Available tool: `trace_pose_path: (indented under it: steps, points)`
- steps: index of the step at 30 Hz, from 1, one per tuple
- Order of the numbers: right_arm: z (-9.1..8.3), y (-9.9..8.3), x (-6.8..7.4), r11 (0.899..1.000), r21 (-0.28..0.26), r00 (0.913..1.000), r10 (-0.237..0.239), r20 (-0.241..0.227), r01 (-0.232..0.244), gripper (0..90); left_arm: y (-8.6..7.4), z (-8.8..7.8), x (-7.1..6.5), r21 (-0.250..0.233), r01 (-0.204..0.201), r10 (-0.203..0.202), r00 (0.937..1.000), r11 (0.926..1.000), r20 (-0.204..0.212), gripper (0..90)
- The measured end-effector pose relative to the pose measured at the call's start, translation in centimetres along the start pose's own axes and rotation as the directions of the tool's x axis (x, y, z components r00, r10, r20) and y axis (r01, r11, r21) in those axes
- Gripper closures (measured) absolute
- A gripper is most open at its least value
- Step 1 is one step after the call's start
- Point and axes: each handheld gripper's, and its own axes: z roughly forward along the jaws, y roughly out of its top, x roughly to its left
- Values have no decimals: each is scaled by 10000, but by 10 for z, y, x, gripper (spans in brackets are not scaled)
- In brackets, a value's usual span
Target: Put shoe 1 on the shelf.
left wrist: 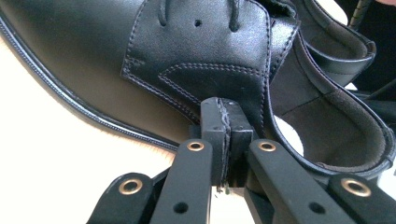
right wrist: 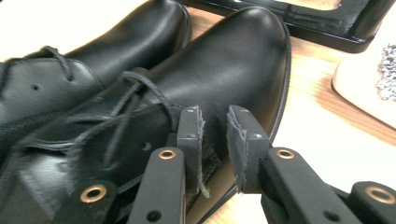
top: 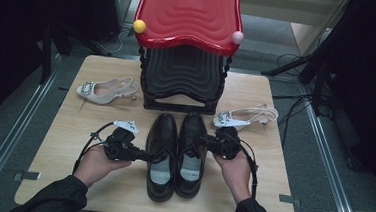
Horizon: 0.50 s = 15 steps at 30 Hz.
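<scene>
High view: left tool (top: 145,156) pinches the left black shoe (top: 161,154) shut; right tool (top: 204,140) stands a little open beside the right black shoe (top: 191,151).

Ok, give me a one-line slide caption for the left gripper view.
Left gripper clamped shut on the side edge of a black lace-up shoe resting on a wooden table.

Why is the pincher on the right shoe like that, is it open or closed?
Open. In the right gripper view the right gripper has a clear gap between its pads, and the right black shoe lies behind them, not squeezed.
</scene>
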Motion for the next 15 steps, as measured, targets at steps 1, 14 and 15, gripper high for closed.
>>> trace_pose_path:
  steps: [1,14,15]
  points:
    - [-1,1,1,10000,-25,10000,2,-45,-2,745,0,0,0,9,-6,6,10000,10000,62,899]
    - [-20,5,5,9997,-123,9993,199,-310,-202,719,0,7,-14,196,-496,486,9977,9986,466,891]
    - [-22,4,5,9996,-143,9991,243,-342,-248,715,0,5,-13,214,-491,482,9980,9986,407,872]
